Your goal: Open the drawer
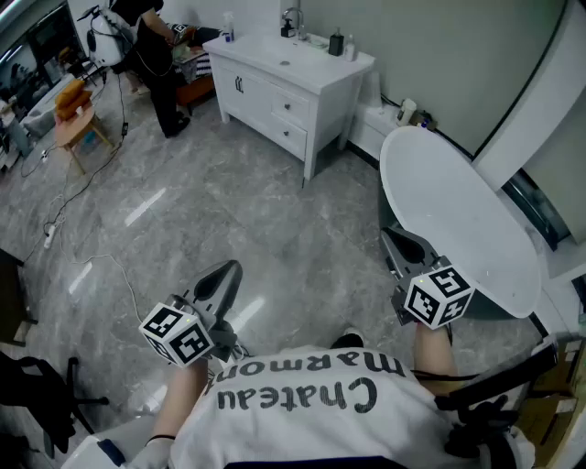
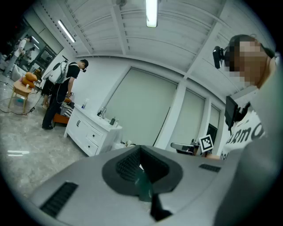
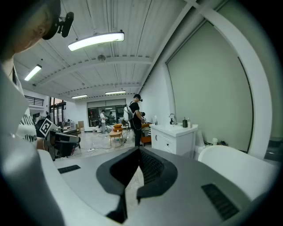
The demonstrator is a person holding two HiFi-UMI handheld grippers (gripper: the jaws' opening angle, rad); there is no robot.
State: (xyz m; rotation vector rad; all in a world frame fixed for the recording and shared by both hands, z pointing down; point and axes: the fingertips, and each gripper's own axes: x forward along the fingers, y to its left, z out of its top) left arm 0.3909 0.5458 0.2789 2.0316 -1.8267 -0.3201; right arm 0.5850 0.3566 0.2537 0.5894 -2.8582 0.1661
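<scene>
The cabinet (image 1: 293, 87) stands well apart from both grippers, across the grey floor (image 1: 229, 201), at the top of the head view. Its long axis runs from upper left to lower right in that view, and its front faces lower left, towards the open floor. Two drawers (image 1: 290, 121) sit one above the other in the right half of that front. Both are flush with it and shut. Two doors (image 1: 240, 87) with dark handles fill the left half. A tap (image 1: 293, 20) and small bottles (image 1: 343, 43) stand on top.

The left gripper (image 1: 227, 270) is held low at the left, over the floor. Its jaws are together with nothing between them. The right gripper (image 1: 396, 240) is held at the right, just beside the rim of a white tub (image 1: 458, 211). Its jaws are also closed and empty. Both point roughly towards the cabinet, and neither touches anything.

A person (image 1: 151, 55) in black stands near the left end of the cabinet.
</scene>
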